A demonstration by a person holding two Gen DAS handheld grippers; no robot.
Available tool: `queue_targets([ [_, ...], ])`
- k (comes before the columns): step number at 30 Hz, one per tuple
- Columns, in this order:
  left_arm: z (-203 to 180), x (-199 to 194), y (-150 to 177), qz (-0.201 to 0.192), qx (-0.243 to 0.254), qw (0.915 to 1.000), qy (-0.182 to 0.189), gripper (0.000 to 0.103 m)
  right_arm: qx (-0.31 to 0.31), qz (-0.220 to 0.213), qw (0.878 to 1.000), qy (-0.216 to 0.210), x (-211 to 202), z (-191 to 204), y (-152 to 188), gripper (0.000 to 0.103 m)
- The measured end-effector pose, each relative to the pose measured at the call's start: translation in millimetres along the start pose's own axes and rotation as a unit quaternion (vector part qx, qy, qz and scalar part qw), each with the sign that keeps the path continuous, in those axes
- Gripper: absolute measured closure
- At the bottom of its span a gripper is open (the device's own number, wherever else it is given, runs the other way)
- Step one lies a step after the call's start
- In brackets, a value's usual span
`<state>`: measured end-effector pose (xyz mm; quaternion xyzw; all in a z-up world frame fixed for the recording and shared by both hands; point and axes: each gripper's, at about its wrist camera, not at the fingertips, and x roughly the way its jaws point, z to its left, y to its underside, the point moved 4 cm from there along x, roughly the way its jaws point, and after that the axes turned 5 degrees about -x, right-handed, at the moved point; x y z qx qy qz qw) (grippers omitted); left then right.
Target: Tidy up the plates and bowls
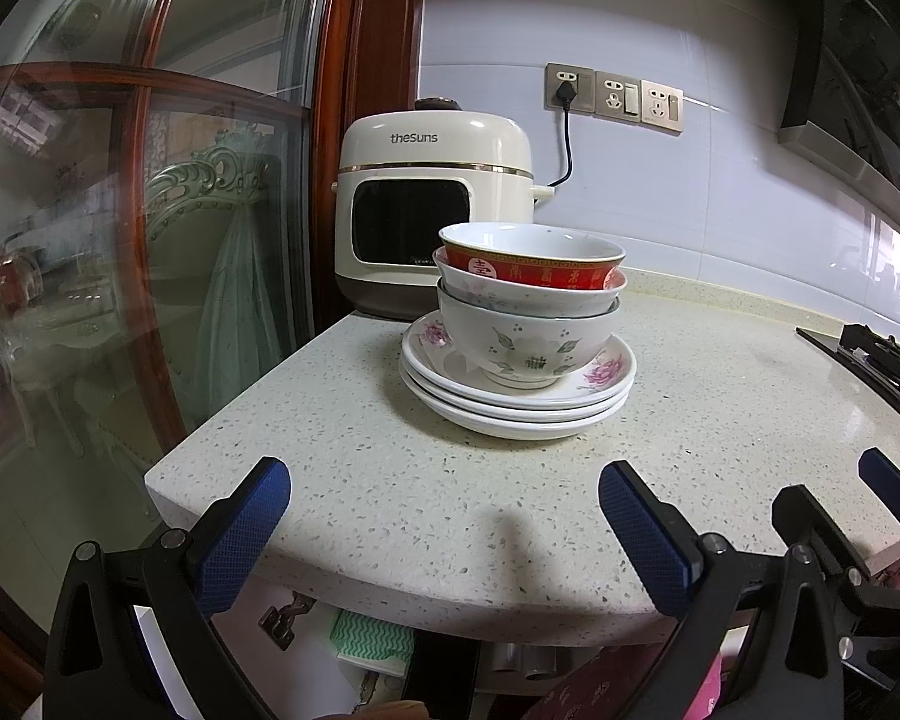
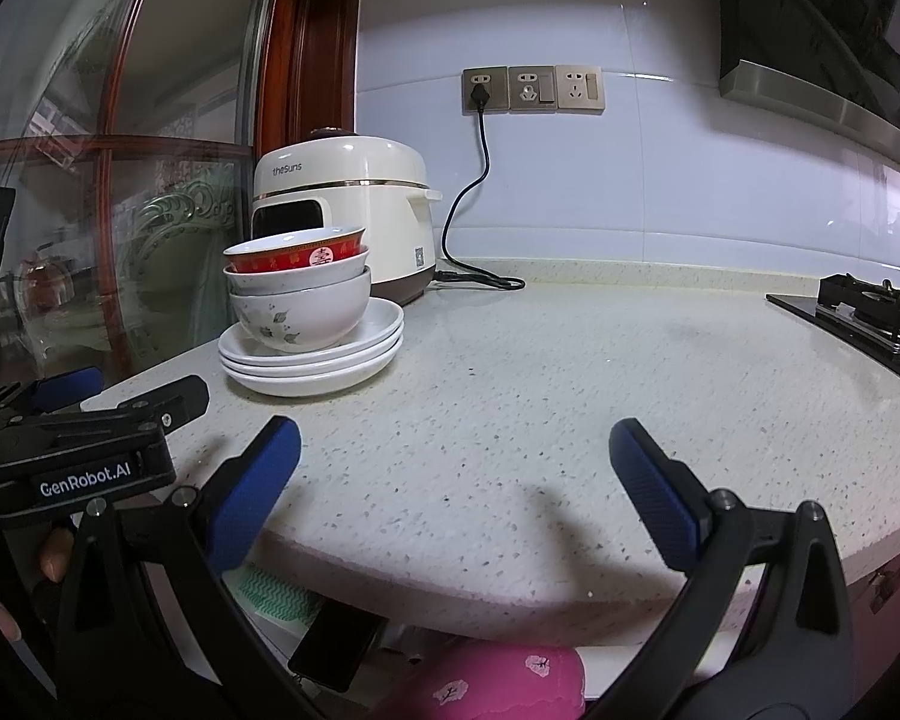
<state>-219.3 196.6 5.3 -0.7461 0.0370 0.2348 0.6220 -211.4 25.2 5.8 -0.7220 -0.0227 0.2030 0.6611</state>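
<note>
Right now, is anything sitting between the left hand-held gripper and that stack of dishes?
No. The left wrist view shows only bare speckled countertop between the left hand-held gripper and the stack of dishes.

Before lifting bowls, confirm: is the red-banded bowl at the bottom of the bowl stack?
No, the red-banded white bowl sits on top, nested in two white floral bowls above three stacked white plates.

Left tool [image 1: 444,528] wide open, empty, right tool [image 2: 455,486] same, side by side
</note>
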Motion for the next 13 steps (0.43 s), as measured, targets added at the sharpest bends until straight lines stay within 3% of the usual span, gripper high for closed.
queue_targets([
  [13, 0.2, -1.0, 2.2, 0.006, -0.017, 0.9998, 0.005, 0.000, 0.000, 0.003, 1.000, -0.004, 0.9, 0.5, 1.3, 0.000],
])
